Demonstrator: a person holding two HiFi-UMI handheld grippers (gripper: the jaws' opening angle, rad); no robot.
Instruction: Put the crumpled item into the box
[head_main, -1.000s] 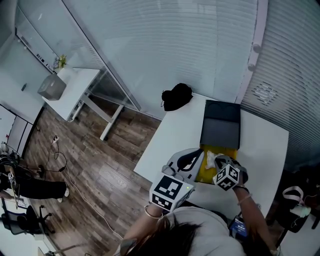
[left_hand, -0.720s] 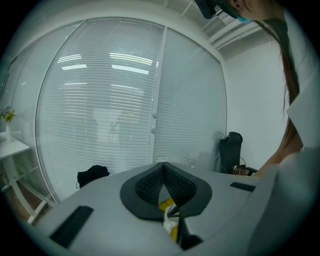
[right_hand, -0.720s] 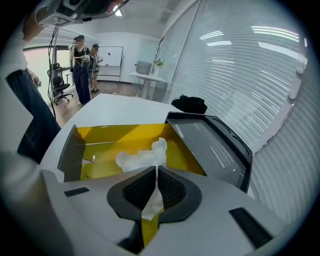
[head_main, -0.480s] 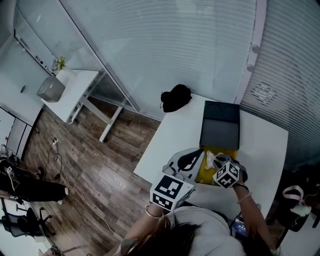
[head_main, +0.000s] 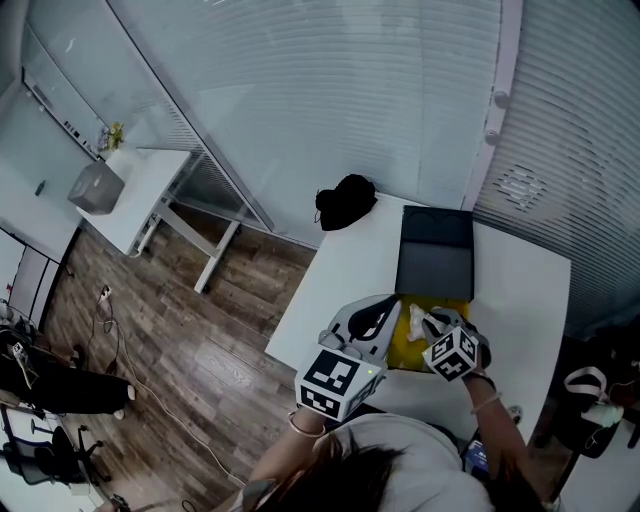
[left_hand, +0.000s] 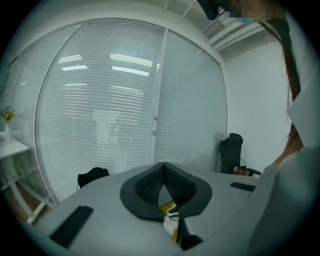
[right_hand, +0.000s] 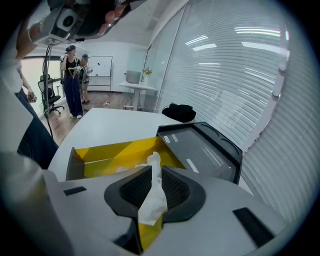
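A yellow-lined box (right_hand: 117, 152) with its dark lid (right_hand: 200, 145) folded back lies on the white table (head_main: 345, 265). My right gripper (right_hand: 152, 187) is shut on a crumpled white tissue (right_hand: 152, 197), held just over the box's near edge. In the head view the tissue (head_main: 417, 320) shows over the box (head_main: 412, 345), beside the right gripper (head_main: 440, 335). My left gripper (left_hand: 162, 192) is shut with nothing in it, and hovers at the left of the box (left_hand: 167, 206); its head view position is (head_main: 375, 318).
A black bag (head_main: 343, 202) sits at the table's far corner. Glass walls with blinds (head_main: 330, 90) stand behind the table. A second white desk (head_main: 135, 185) stands on the wood floor at left. People stand far off (right_hand: 72, 80) in the right gripper view.
Both grippers and the tissue stay nearly where they were over the box; only the head camera has shifted slightly.
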